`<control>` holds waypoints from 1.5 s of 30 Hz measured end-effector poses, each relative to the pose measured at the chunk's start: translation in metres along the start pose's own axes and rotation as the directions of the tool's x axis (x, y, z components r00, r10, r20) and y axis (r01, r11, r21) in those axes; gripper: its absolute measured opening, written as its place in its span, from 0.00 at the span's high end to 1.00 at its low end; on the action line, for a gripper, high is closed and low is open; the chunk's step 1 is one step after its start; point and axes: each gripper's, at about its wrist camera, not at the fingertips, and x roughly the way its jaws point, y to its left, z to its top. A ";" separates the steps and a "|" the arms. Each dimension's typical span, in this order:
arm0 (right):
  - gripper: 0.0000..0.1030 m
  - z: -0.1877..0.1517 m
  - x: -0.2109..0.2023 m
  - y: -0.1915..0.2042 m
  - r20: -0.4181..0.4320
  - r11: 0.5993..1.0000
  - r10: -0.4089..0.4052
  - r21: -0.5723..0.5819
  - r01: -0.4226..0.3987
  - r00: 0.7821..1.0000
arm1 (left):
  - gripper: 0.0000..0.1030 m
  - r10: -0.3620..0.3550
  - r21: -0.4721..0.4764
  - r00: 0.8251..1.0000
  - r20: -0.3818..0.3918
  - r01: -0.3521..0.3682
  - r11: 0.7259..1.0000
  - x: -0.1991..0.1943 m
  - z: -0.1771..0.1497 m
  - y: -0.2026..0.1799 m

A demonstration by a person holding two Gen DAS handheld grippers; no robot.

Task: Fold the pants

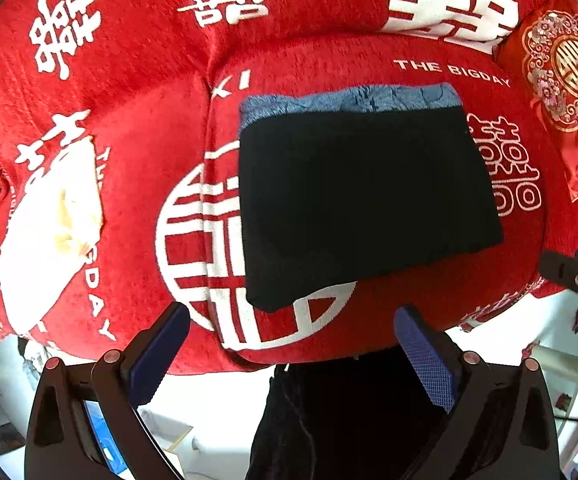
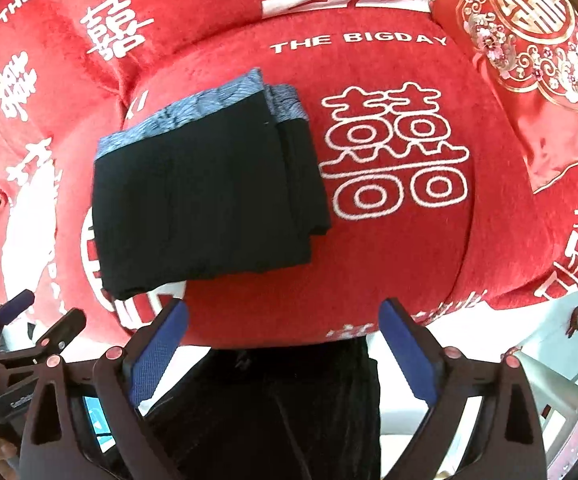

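Black pants (image 1: pixel 361 196) lie folded into a thick rectangle on a red sofa seat cushion (image 1: pixel 409 304), a blue-grey lining strip showing along the far edge. In the right wrist view the folded pants (image 2: pixel 201 192) sit left of centre, their layers stepped at the right side. My left gripper (image 1: pixel 293 320) hangs above the cushion's front edge, open, nothing between its blue pads. My right gripper (image 2: pixel 285 314) is open too, over the cushion front and clear of the pants. The right gripper's finger (image 1: pixel 569 276) pokes in at the right edge; the left gripper (image 2: pixel 37 328) shows at the lower left.
The red sofa cover (image 1: pixel 137 80) carries white characters and "THE BIGDAY" lettering. A red embroidered pillow (image 2: pixel 529 40) lies at the back right. A pale cloth patch (image 1: pixel 53 224) sits on the left cushion. A person's dark trousers (image 2: pixel 273 412) stand below, over a white floor.
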 end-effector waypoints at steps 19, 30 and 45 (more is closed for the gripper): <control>0.06 0.008 -0.025 0.044 0.010 0.997 -0.044 -0.069 0.045 0.999 | 0.00 0.022 -0.062 1.000 0.012 -0.021 0.998 -0.018 0.003 0.004; 0.06 0.008 -0.024 0.053 0.009 0.993 -0.071 -0.092 0.071 0.997 | 0.00 0.020 -0.066 1.000 0.007 -0.019 0.998 -0.018 0.002 0.003; 0.06 0.011 -0.026 0.061 0.032 0.987 -0.109 -0.115 0.112 0.993 | 0.00 0.031 -0.058 0.999 0.010 -0.031 0.998 -0.018 0.004 0.003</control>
